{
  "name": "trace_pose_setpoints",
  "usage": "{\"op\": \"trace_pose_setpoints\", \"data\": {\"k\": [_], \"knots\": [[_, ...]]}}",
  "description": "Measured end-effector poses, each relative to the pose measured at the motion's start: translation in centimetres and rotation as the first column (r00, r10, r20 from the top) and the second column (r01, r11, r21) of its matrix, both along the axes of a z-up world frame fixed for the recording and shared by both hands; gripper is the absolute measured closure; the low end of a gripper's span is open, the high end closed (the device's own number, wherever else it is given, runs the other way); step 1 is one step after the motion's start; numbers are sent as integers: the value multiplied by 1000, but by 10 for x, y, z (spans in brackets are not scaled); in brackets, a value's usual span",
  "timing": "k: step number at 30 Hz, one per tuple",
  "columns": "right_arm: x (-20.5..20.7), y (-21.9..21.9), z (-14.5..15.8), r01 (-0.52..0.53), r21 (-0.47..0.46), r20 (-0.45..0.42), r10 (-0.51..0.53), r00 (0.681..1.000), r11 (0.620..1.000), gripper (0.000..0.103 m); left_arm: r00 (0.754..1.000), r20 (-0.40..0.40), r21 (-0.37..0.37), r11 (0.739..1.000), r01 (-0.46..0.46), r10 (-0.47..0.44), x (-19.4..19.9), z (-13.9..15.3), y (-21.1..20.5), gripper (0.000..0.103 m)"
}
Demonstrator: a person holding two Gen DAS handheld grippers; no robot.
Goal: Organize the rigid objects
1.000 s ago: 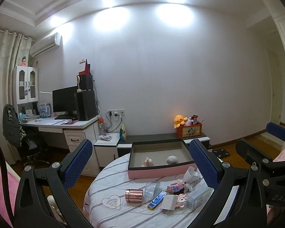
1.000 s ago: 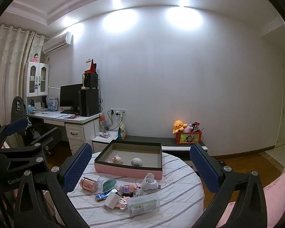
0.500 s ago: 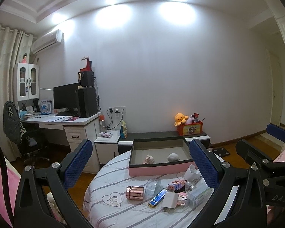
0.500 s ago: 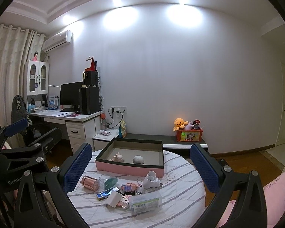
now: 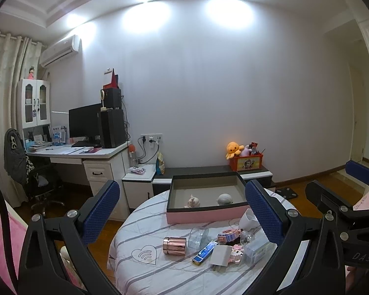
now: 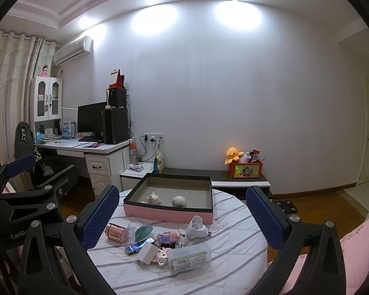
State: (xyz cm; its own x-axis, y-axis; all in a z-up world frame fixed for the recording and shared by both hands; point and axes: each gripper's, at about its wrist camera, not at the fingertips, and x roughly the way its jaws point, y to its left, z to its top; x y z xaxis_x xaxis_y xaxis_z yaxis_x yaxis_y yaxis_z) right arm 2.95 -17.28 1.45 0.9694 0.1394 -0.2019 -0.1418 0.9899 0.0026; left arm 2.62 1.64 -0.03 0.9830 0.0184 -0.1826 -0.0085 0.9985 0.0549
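Note:
A pink-sided open box (image 5: 206, 215) (image 6: 167, 213) sits at the far side of a round table with a striped cloth (image 5: 145, 223) (image 6: 233, 221); a small figurine (image 6: 153, 198) and a grey ball (image 6: 179, 201) lie inside. In front lie a rose-gold cylinder (image 5: 174, 245) (image 6: 116, 232), a clear cup (image 5: 198, 237), a blue bar (image 5: 205, 250), a white block (image 6: 147, 252), a clear lidded case (image 6: 189, 258) and a white holder (image 6: 196, 227). My left gripper (image 5: 182, 216) and right gripper (image 6: 184, 218) are both open, empty, held above the near side.
A desk with monitor and speakers (image 5: 96, 127) and an office chair (image 5: 24, 167) stand at the left. A low dark bench with an orange toy crate (image 6: 246, 169) runs along the back wall. Pink bedding (image 6: 356, 241) lies at the right.
Both grippers have tilted and drifted slightly, so the table and box sit a little differently in view. Nothing on the table has moved.

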Motion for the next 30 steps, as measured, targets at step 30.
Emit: {"op": "trace_pose_setpoints", "data": {"k": [30], "knots": [[82, -30, -161, 4, -4, -408, -5, 913, 1000, 0, 848, -514, -71, 992, 105, -127, 111, -182, -36, 0]]}}
